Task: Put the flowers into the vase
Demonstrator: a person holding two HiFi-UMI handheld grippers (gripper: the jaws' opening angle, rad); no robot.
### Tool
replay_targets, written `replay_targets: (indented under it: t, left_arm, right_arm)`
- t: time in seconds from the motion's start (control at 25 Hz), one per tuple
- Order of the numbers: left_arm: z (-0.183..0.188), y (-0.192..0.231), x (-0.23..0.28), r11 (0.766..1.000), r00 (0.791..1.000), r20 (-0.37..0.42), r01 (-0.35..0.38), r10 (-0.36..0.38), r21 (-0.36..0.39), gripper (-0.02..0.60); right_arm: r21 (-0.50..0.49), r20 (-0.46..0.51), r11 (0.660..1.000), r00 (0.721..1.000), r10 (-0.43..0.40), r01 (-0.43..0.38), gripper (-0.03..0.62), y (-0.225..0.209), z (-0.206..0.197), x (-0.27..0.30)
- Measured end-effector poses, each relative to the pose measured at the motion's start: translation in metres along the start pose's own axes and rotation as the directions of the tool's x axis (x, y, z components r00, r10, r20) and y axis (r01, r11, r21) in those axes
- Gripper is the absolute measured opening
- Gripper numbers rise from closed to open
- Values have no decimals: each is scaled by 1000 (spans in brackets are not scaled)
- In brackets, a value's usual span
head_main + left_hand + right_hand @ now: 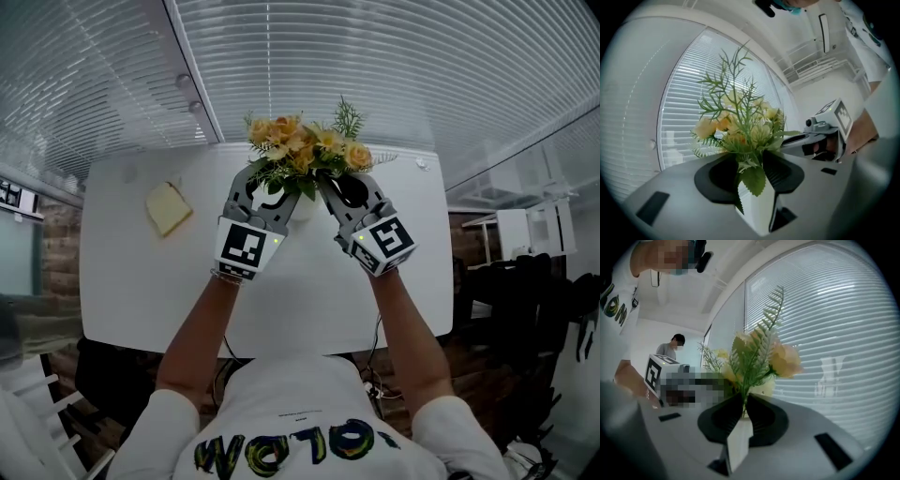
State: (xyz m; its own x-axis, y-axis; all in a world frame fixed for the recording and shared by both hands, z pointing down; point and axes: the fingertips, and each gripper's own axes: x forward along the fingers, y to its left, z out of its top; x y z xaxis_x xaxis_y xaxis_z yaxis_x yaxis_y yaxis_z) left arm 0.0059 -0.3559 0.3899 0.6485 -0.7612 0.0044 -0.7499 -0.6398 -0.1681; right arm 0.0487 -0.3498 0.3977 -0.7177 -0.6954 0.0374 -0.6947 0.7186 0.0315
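1. Flowers (305, 148) are held together between both hands above the white bench (141, 281), blooms upward, probably so the stems go in first.
2. Left tongs (751, 165) clench the leafy stems; right tongs (743, 405) pinch one thin stem.
3. Vase: not made out.

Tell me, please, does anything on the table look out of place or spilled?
Nothing looks spilled or damaged. Only a pale yellow piece, perhaps a sponge, lies askew on the left part of the white table, apart from the flowers.

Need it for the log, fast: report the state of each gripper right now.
Left gripper: closed on the stems of the flower bunch.
Right gripper: closed on the thin stem of a rose-and-fern sprig.
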Motion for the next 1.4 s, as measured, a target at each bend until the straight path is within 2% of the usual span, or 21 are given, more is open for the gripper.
replay_targets:
  t: [0.12, 0.24, 0.4, 0.56, 0.8, 1.12, 1.4]
  left_arm:
    - [-1, 1, 0, 1000, 1000, 0, 10, -10, -20, 197]
    - [2, -1, -1, 998, 999, 2, 35, -34, -49, 233]
    - [1, -3, -6, 996, 999, -15, 48, -49, -70, 255]
    - [5, -6, -12, 989, 998, -8, 58, -60, -133, 265]
    - [-8, -17, -21, 983, 997, -52, 49, -59, -177, 293]
    - [-26, -16, -44, 970, 994, -98, 15, -40, -244, 296]
    - [-18, -25, -73, 953, 997, -80, -15, -9, -301, 293]
  right_arm:
    - [7, -6, 1000, 1000, 0, 0, 46, 0, -1, 1]
    - [17, -5, 1000, 1000, -3, 3, 64, 0, 1, -1]
    - [27, -11, 1000, 1000, -5, 6, 126, 1, 4, -5]
    - [42, -24, 999, 1000, -17, 18, 190, 0, 6, -10]
    - [84, -30, 996, 999, -39, 42, 224, -5, 2, -29]
    - [123, -65, 989, 995, -71, 78, 224, -1, -7, -41]
    - [129, -102, 988, 992, -71, 84, 197, 15, -13, -64]
